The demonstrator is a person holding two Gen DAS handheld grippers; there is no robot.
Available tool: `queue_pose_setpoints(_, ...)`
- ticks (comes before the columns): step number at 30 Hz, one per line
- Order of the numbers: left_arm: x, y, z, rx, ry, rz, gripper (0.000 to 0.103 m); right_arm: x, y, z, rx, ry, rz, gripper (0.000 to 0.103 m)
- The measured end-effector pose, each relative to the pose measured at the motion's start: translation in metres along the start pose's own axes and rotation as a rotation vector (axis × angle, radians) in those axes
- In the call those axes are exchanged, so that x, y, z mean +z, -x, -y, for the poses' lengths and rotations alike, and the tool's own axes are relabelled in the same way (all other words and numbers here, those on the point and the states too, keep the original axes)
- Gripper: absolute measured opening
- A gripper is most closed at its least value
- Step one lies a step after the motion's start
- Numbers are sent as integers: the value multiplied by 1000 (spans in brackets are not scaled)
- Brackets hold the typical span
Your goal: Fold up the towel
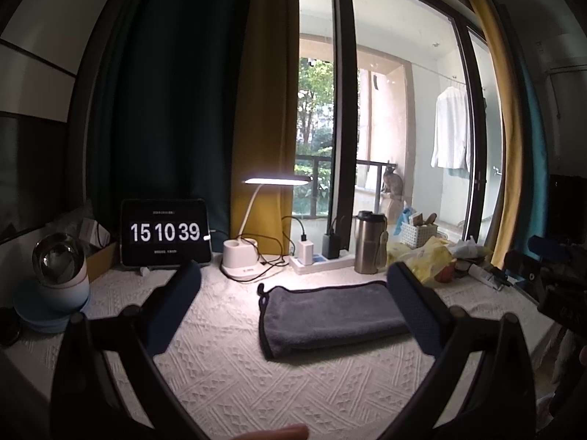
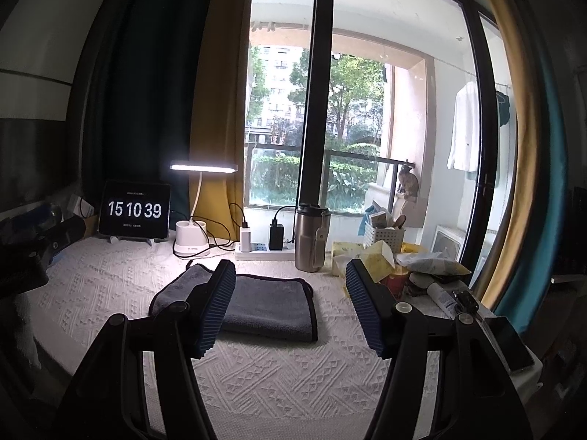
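Note:
A grey towel [image 1: 326,315] lies folded into a flat rectangle on the white textured tablecloth [image 1: 227,374]; it also shows in the right wrist view [image 2: 264,304]. My left gripper [image 1: 293,275] is open and empty, held above and in front of the towel, its right finger overlapping the towel's right end. My right gripper [image 2: 290,275] is open and empty, held above the towel's near side. The right gripper also shows at the right edge of the left wrist view [image 1: 557,278], and the left gripper at the left edge of the right wrist view [image 2: 25,253].
At the table's back stand a tablet clock [image 1: 165,233], a lit desk lamp [image 1: 240,256], a power strip with chargers [image 1: 323,256] and a steel tumbler [image 1: 368,242]. A round humidifier [image 1: 58,278] sits left. Yellow bags and clutter [image 2: 403,267] and a phone [image 2: 510,343] lie right.

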State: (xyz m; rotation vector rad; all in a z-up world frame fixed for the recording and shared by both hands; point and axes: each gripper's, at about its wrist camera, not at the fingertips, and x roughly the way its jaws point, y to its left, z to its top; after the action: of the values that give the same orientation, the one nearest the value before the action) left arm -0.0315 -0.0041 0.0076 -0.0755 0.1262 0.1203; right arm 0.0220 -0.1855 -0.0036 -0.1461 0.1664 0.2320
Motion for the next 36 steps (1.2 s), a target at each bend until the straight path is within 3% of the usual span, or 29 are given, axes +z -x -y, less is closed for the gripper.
queue_pose_setpoints(36, 0, -1, -1, -2, 0, -5, 102, -2, -3, 3, 2, -24, -21, 66)
